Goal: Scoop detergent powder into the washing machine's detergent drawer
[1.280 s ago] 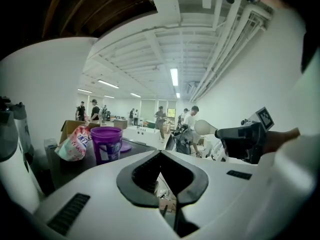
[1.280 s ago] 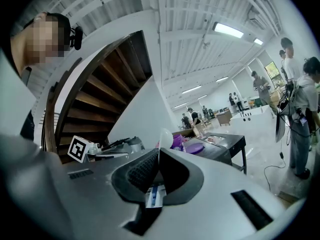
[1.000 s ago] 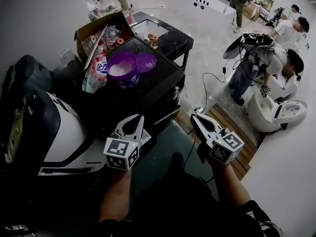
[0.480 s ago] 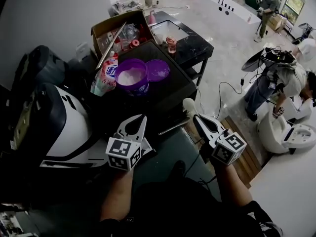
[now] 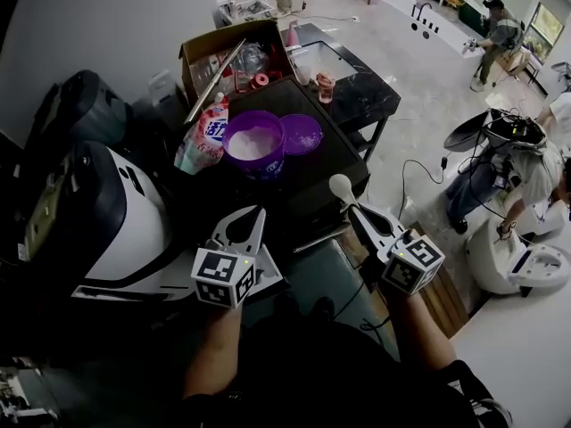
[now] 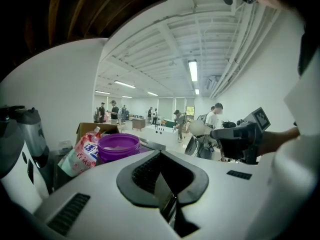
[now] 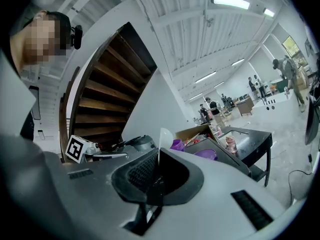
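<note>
With the right gripper [image 5: 355,210] clamped on the thin-handled spoon [image 5: 341,186] and the left gripper [image 5: 257,214] closed empty, digging into the tub [image 5: 254,146] near the table's [image 5: 314,173] far-left corner may twist the spoon and spill powder.

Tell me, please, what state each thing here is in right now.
tub: open, white powder inside.
lid: off, lying beside the tub.
spoon: gripped by the right gripper.
right gripper: shut on the spoon.
left gripper: shut, empty.
cardboard box: flaps open.
bag: tilted, beside the tub.
</note>
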`<state>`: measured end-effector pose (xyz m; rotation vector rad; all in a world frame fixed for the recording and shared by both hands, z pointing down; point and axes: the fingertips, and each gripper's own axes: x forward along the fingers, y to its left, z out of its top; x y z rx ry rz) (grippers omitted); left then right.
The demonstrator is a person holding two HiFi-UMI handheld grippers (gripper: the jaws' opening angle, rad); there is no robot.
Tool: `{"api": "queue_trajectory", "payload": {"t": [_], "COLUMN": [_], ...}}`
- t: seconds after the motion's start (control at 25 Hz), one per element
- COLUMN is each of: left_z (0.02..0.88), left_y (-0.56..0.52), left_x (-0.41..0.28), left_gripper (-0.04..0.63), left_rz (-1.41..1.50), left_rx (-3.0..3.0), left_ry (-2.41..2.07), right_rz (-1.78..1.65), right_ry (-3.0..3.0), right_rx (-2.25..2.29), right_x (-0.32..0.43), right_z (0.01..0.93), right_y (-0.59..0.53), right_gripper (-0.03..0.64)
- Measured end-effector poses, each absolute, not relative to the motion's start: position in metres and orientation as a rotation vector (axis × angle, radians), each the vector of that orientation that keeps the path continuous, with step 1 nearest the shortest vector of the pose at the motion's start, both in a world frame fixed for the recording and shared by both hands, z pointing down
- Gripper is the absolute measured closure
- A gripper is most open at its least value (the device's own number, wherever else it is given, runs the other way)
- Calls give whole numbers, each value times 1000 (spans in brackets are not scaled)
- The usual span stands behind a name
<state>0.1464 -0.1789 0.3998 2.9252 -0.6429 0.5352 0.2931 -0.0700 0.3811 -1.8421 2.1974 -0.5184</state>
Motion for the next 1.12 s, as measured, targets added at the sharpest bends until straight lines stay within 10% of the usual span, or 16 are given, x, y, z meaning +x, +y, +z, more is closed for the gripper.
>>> {"api": "queue_trajectory", "payload": {"t": [1.12], "left_z": [391], "left_y": [-274], "left_x": [122], "left_gripper": [588], "left_rz": [406], "left_rx": [2840], "left_ry": [-842], "right_rz": [-493], "right_ry": [2437], "right_rx": [-1735], "right_x": [283], "right_z": [373], "right_y": [-195], "right_gripper": [597]}}
